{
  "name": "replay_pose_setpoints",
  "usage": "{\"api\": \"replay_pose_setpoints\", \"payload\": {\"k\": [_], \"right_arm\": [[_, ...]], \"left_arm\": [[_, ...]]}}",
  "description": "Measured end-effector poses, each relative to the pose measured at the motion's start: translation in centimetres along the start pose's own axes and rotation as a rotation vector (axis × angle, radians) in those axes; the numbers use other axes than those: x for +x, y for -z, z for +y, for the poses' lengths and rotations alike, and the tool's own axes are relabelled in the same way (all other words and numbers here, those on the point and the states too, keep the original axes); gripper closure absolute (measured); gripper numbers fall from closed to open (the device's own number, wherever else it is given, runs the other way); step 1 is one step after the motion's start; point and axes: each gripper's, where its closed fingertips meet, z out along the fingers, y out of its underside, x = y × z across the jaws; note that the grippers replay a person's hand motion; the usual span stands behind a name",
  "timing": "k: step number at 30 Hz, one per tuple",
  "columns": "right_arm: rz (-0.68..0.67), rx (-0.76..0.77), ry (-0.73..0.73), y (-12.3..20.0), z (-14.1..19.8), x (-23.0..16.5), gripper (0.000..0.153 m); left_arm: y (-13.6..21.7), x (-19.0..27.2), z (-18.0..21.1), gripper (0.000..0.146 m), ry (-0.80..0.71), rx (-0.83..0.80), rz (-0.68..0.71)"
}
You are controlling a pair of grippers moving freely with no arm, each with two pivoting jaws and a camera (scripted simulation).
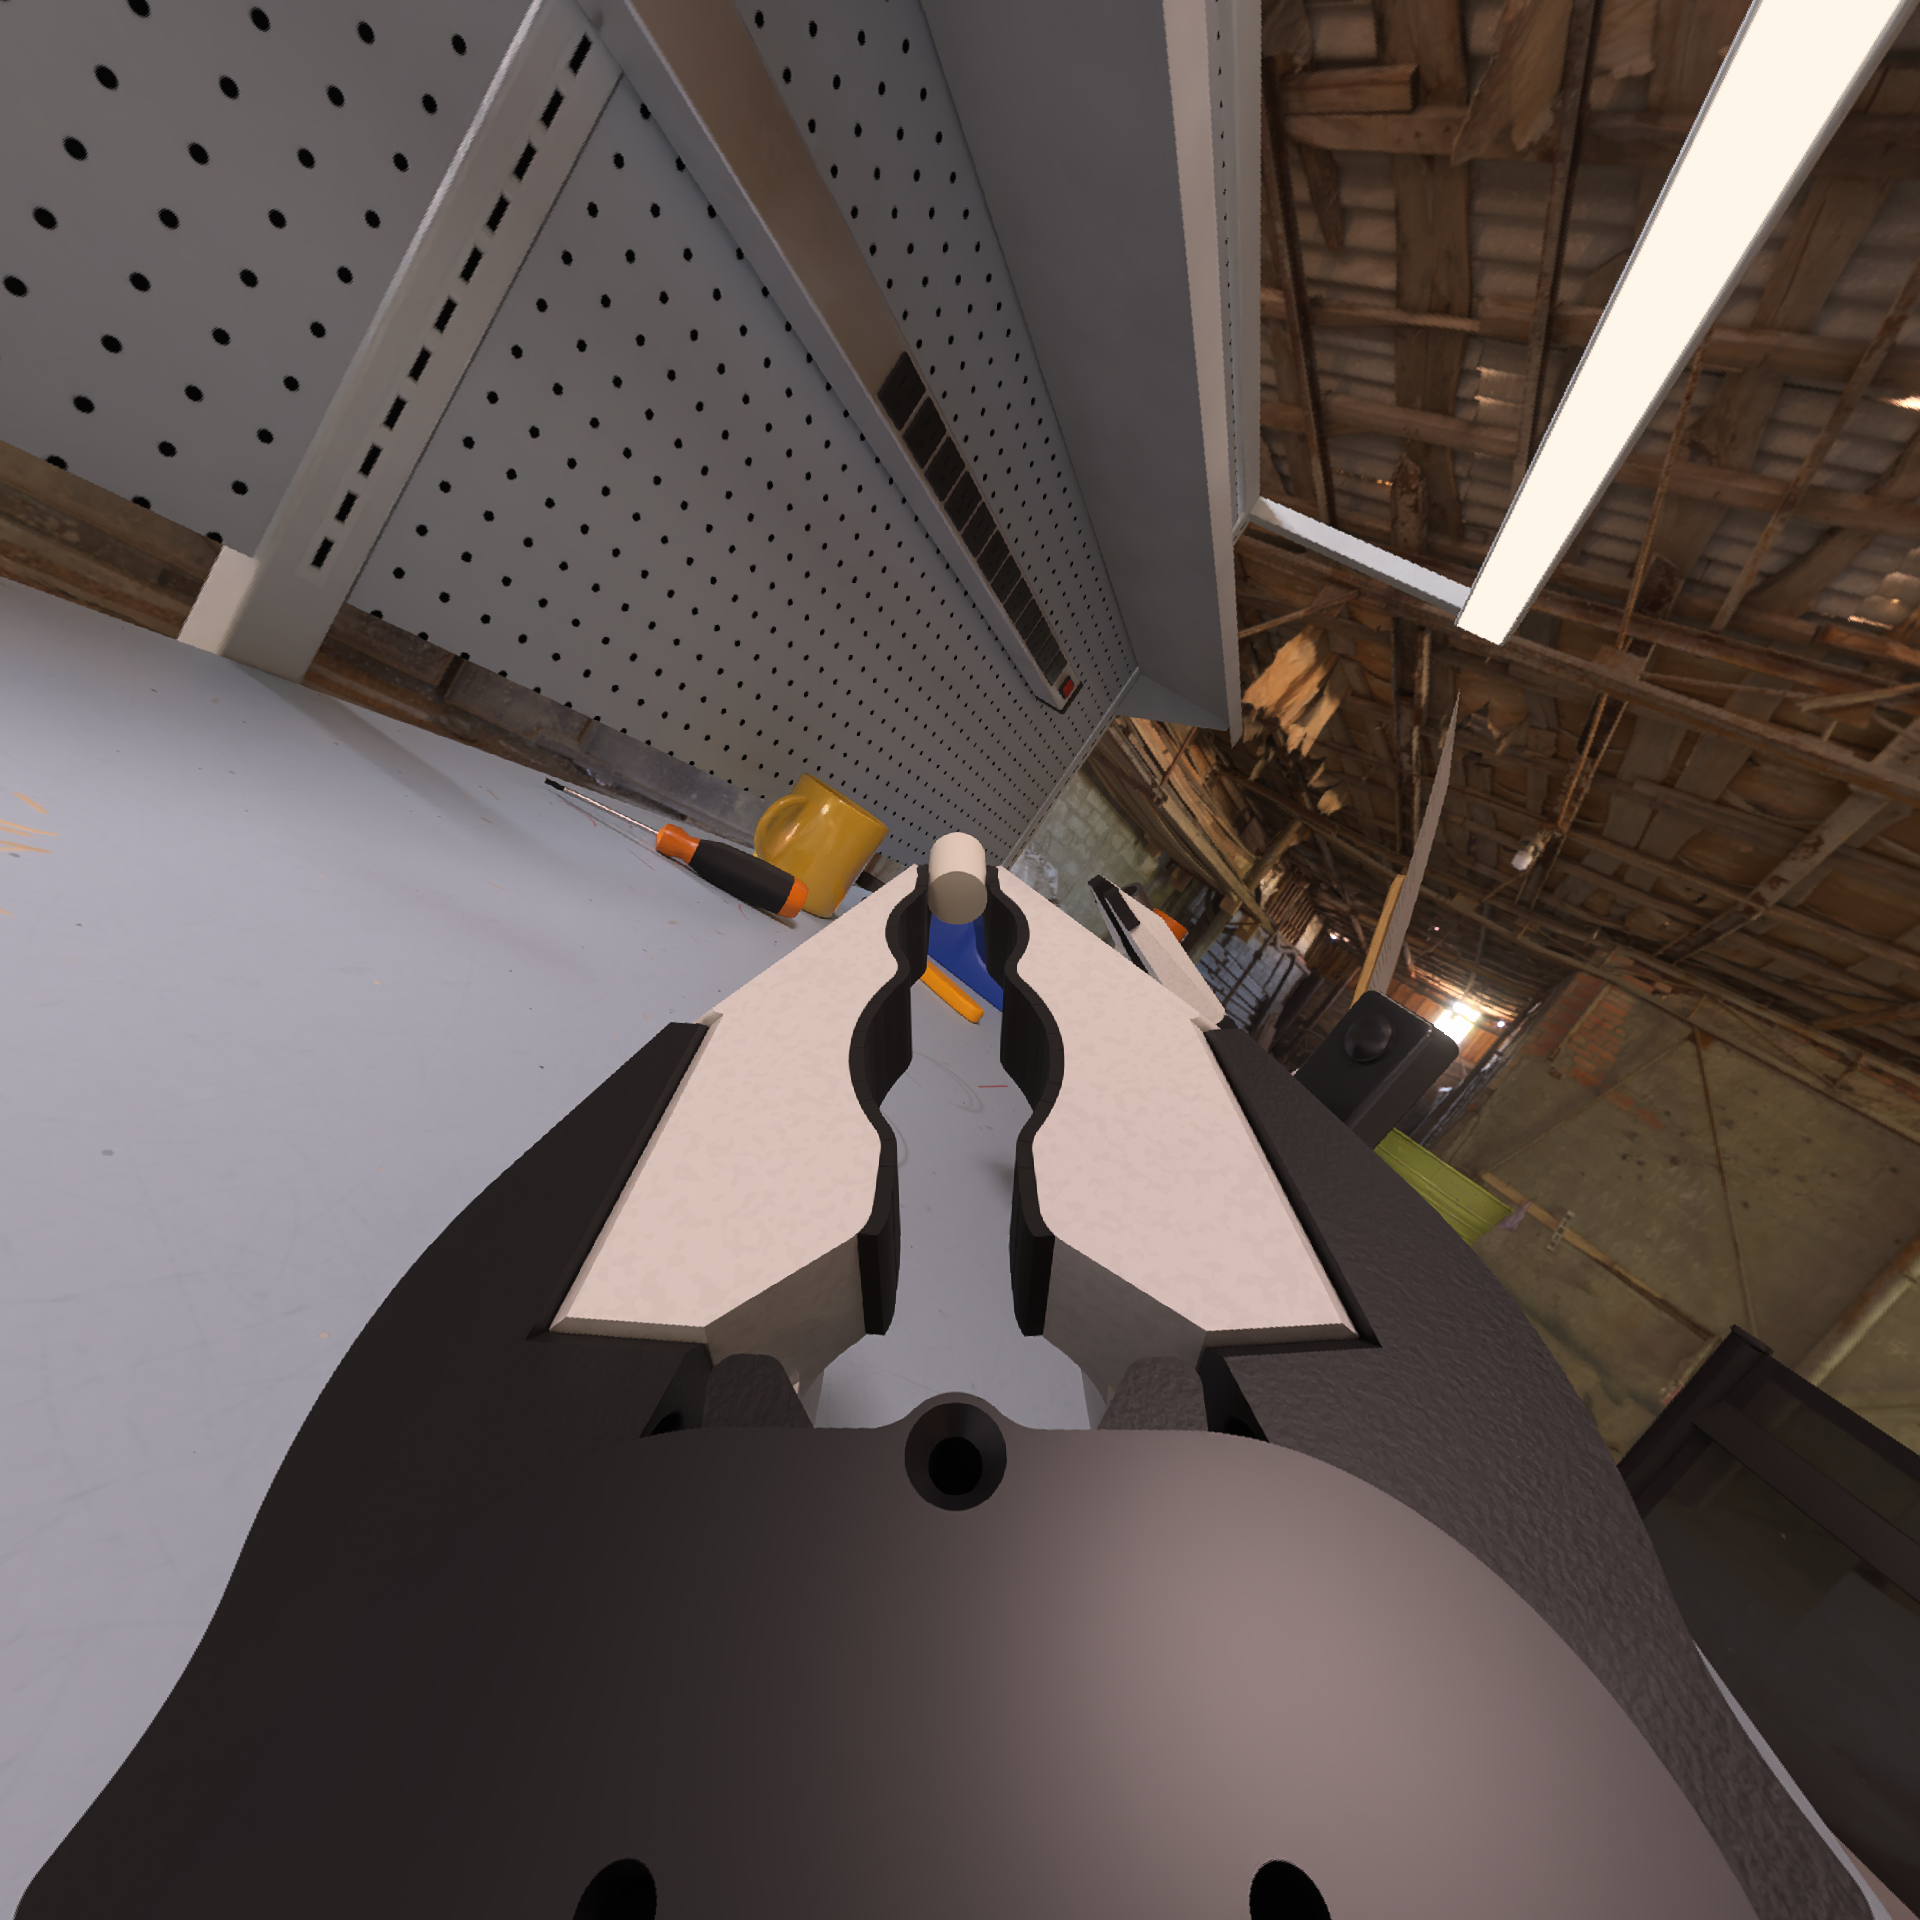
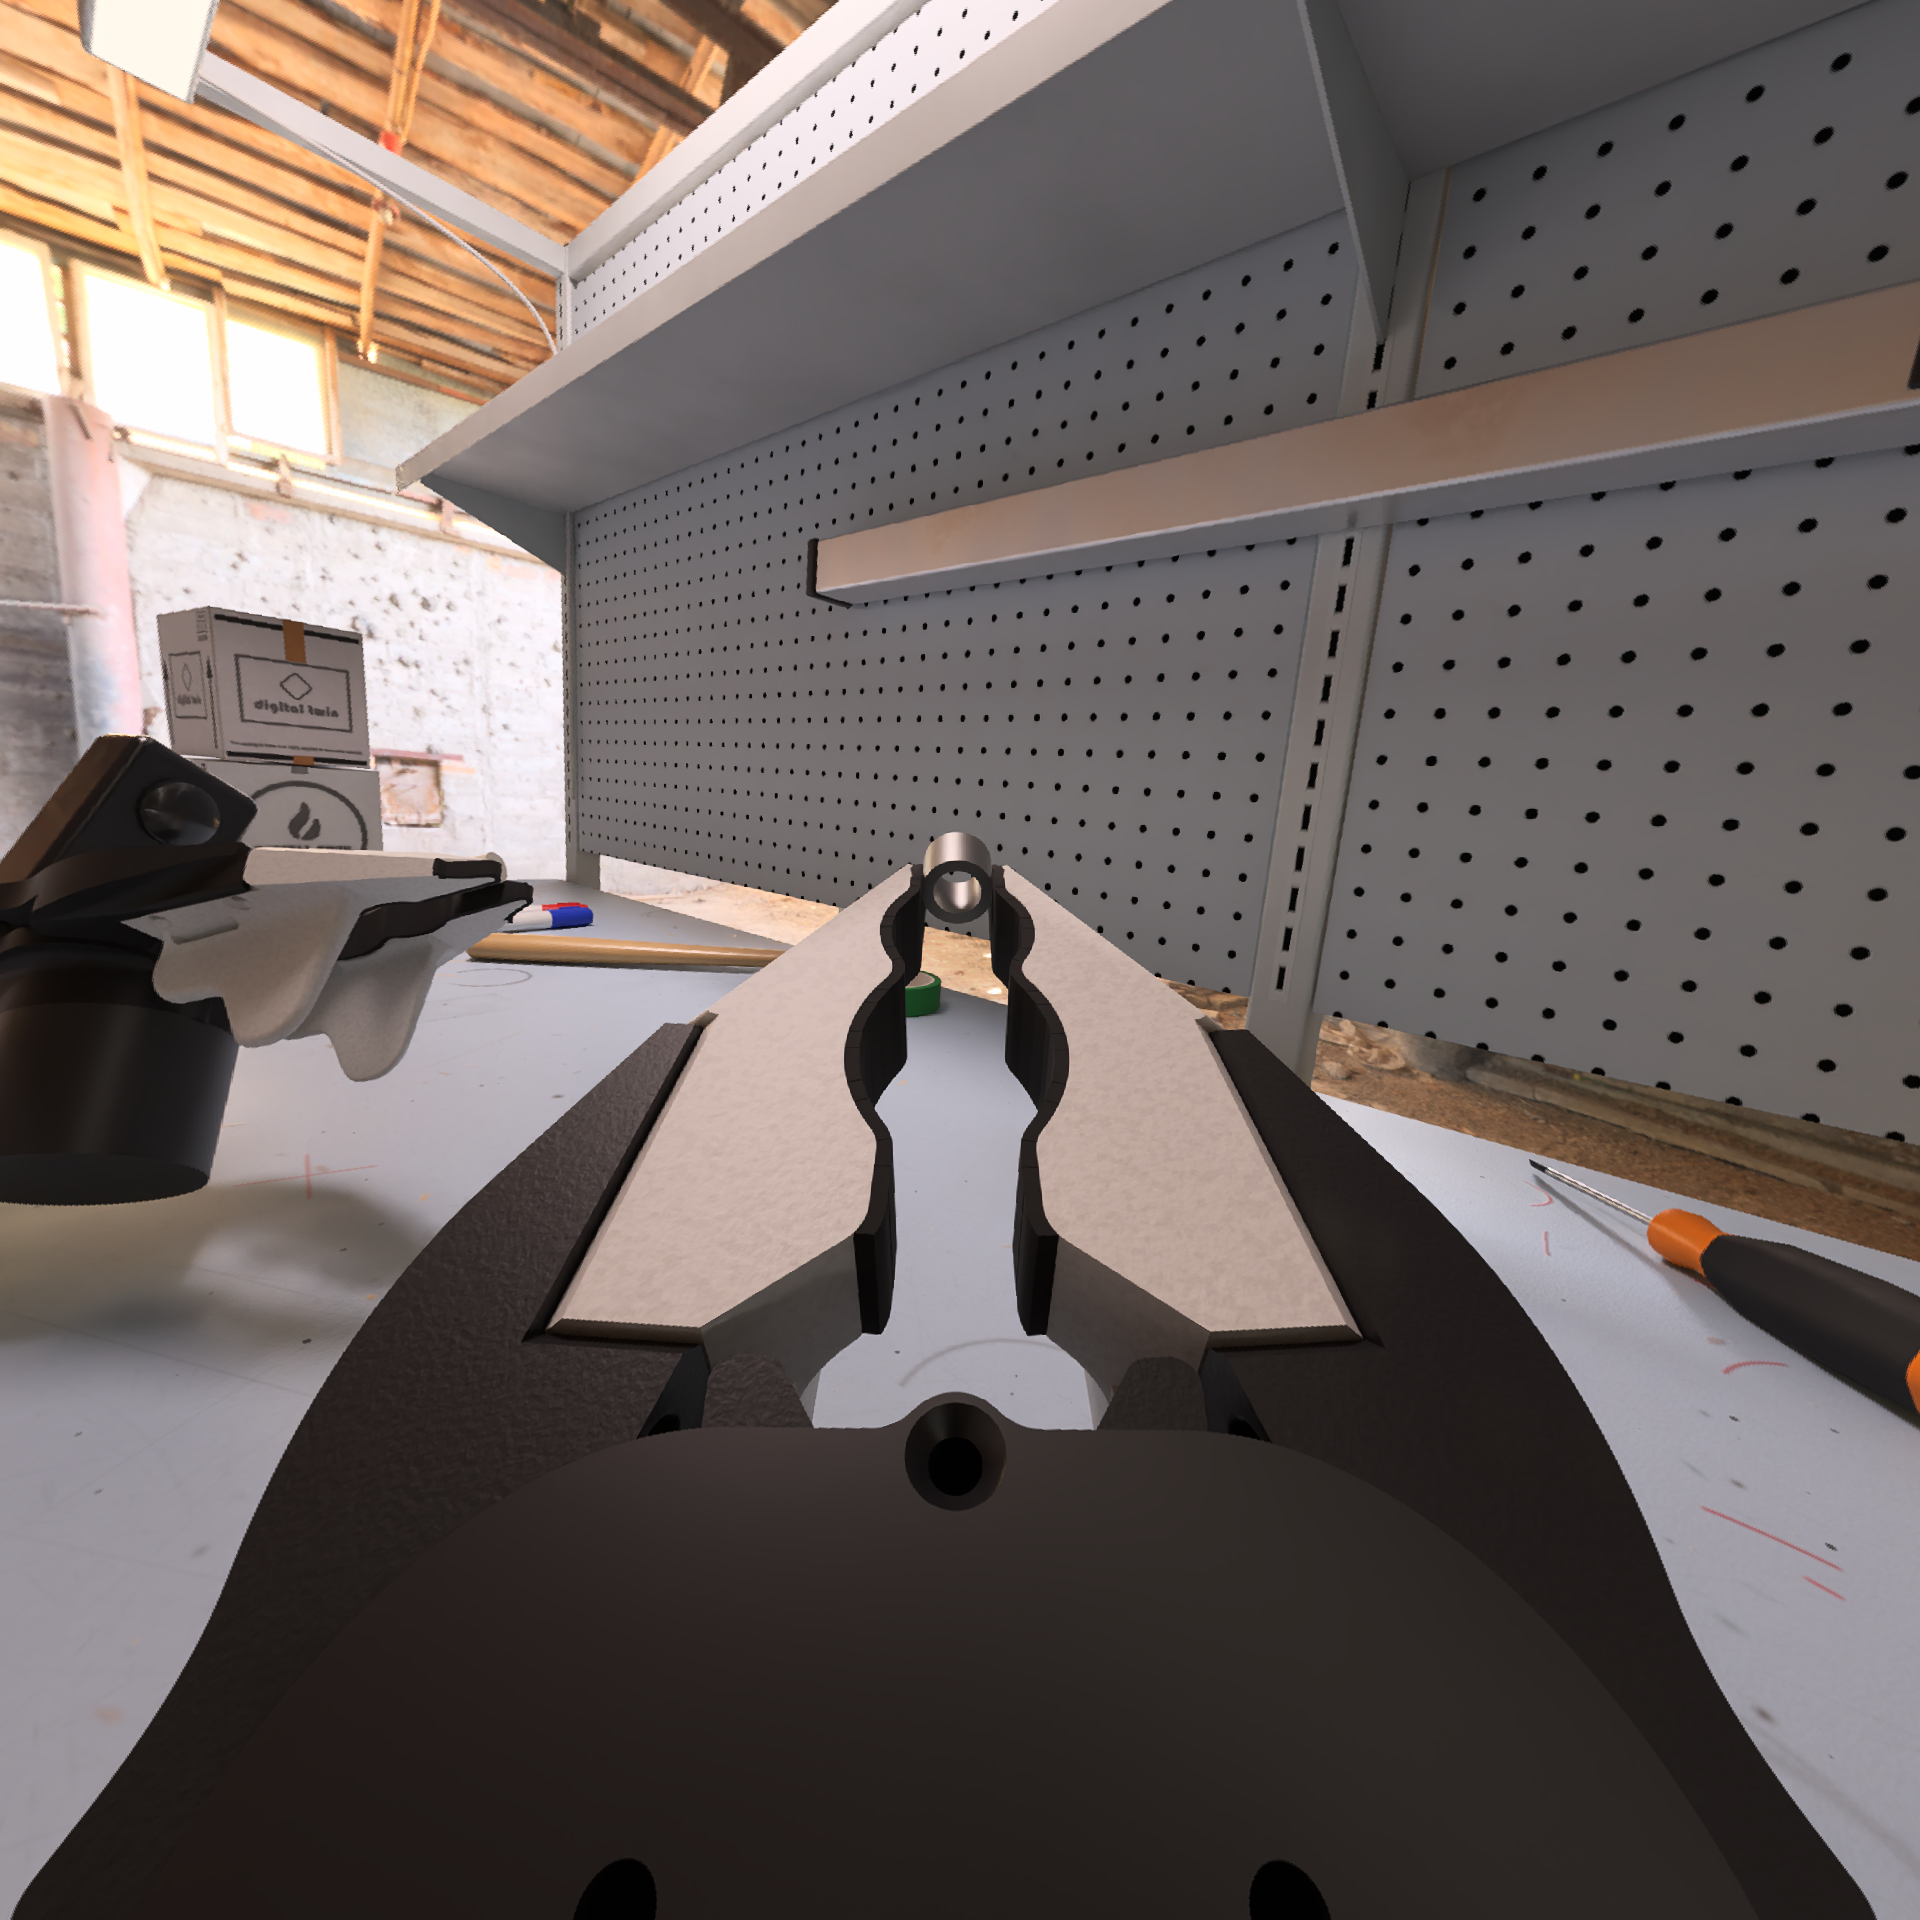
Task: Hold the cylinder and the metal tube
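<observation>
Left hand-held gripper [image 1: 957,891] clamps a cream cylinder [image 1: 956,879] at its fingertips above the grey desk [image 1: 260,1039]; right hand-held gripper [image 2: 957,891] pinches the metal tube [image 2: 956,879] likewise, its bore facing the camera. Nearby: yellow mug [image 1: 818,840], screwdriver [image 1: 727,868].

Lying on the bench [image 2: 416,1195]: a screwdriver [image 1: 727,868] just beside a yellow mug [image 1: 821,836], a wooden stick [image 2: 623,949], a green tape roll [image 2: 923,995], a marker [image 2: 556,916]. Standing beyond: two stacked boxes [image 2: 270,686]. Backing everything: pegboard [image 2: 1039,727].
</observation>
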Motion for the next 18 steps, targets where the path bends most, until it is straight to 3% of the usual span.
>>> {"api": "replay_pose_setpoints", "payload": {"k": [18], "right_arm": [[-0.001,-0.009,-0.004,-0.20,0.11,0.04,0.141]], "left_arm": [[-0.04,-0.03,0.07,0.137,0.000,-0.005,-0.001]]}}
